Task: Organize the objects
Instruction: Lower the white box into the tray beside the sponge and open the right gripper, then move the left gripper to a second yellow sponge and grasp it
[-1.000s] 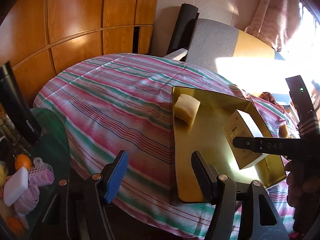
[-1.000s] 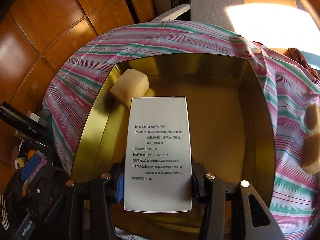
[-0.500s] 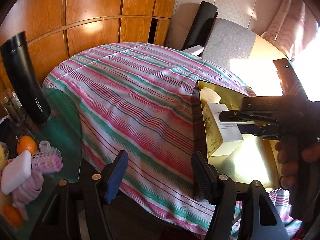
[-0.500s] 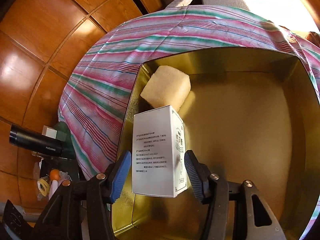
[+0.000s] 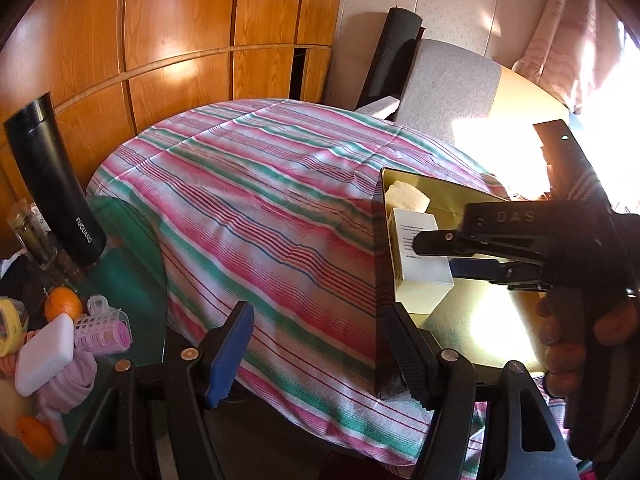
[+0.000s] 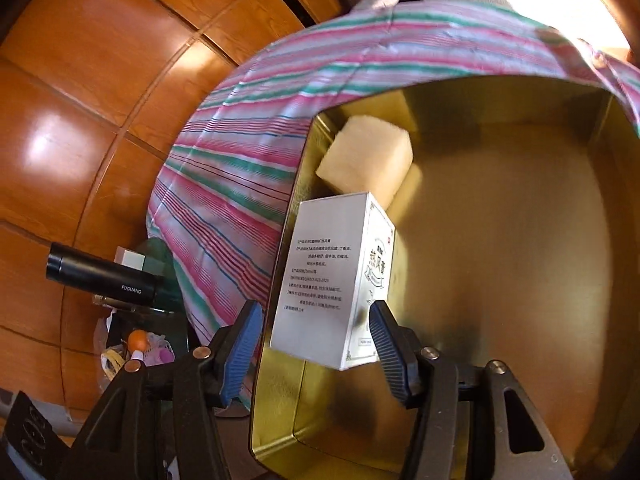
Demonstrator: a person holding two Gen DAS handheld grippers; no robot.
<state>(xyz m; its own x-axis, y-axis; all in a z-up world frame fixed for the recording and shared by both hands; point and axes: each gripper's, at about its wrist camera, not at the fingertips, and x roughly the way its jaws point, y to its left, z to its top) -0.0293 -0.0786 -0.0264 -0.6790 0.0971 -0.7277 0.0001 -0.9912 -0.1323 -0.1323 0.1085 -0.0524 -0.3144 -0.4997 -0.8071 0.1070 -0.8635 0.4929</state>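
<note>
A gold metal tin (image 6: pixel 520 240) lies on the striped cloth; it also shows in the left wrist view (image 5: pixel 484 332). A white carton with printed text (image 6: pixel 332 276) stands in the tin against its left wall, also visible in the left wrist view (image 5: pixel 418 256). A pale yellow sponge block (image 6: pixel 368 160) lies behind it in the tin's far left corner. My right gripper (image 6: pixel 316 340) is open, its jaws spread on either side of the carton, not pressing it. My left gripper (image 5: pixel 320 348) is open and empty, low at the cloth's near edge.
A black FUGUANG flask (image 5: pixel 56 184) stands on a green glass side table (image 5: pixel 132 280) at the left, with oranges (image 5: pixel 60 308), pink hair rollers (image 5: pixel 104 332), a white eraser-like block (image 5: pixel 44 352) and other small items. A grey chair back (image 5: pixel 448 88) and wooden wall panels stand behind.
My right gripper has opened and let go of the carton, which now stands in the tin by its left wall. The left gripper's view swung left.
</note>
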